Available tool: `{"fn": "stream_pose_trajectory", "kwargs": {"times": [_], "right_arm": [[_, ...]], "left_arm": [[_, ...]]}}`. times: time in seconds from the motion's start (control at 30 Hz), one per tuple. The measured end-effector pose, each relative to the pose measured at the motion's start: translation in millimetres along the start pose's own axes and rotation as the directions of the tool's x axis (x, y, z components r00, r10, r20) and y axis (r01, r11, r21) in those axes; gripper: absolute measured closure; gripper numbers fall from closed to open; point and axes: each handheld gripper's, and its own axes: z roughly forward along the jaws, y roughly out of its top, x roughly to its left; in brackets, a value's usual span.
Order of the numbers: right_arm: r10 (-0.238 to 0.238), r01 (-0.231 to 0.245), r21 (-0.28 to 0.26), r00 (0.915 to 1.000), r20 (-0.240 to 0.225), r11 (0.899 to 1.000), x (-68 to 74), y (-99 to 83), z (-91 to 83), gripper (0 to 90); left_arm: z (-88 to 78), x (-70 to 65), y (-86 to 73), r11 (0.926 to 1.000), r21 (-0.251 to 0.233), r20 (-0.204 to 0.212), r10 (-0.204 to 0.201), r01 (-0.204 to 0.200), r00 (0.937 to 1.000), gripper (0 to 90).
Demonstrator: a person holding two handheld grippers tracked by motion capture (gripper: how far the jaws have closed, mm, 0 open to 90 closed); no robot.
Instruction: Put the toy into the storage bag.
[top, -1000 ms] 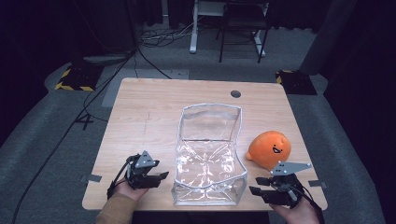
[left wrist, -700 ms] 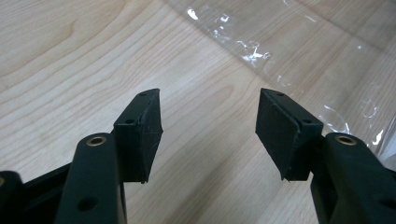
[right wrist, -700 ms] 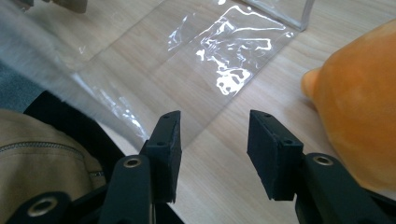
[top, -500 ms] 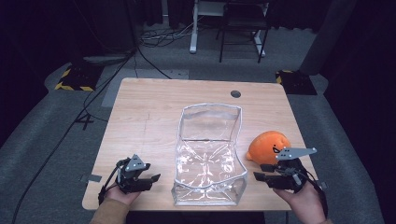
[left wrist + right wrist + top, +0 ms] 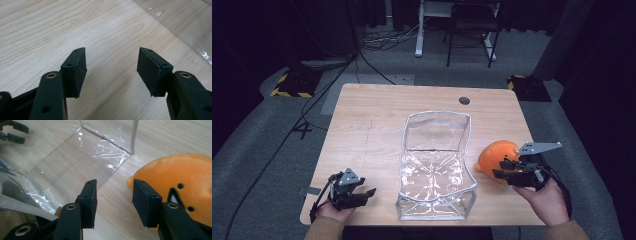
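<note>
At the centre of the high view, on the light wooden table [image 5: 372,120], a clear plastic bag [image 5: 435,165] standing open, its mouth toward the top of the frame

At lower left of that view, the left gripper [image 5: 362,195] held in a hand [image 5: 332,210] low over the table near its front edge, well apart from the bag; in the left gripper view, jaws spread wide over bare wood grain, nothing between them, a corner of the clear plastic at upper right

At right of the high view, the right gripper [image 5: 502,170] held in the other hand [image 5: 546,201], pointing toward frame left, just beside an orange plush toy [image 5: 493,156] lying on the table right of the bag; in the right gripper view, jaws spread, empty, toy [image 5: 180,187] at right just beside the right-hand jaw, touching or not impossible to tell, bag [image 5: 82,155] across upper left
</note>
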Motion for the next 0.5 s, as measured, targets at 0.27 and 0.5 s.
{"fn": "stream_pose_trajectory", "kwargs": {"times": [0.27,0.5], "right_arm": [[0.021,-0.022,0.009,0.999,0.04,1.0,-17.7,8.7,-4.5,54.4],[0.068,-0.069,0.018,0.9941,0.085,0.997,-39.9,14.8,-8.3,52.1]], "left_arm": [[0.7,6.5,-4.1,0.9998,0.017,-0.004,-0.01,0.01,0.9999,40.8],[1.7,9.7,-6.5,0.9996,0.025,-0.006,-0.014,0.014,0.9999,40.5]]}}
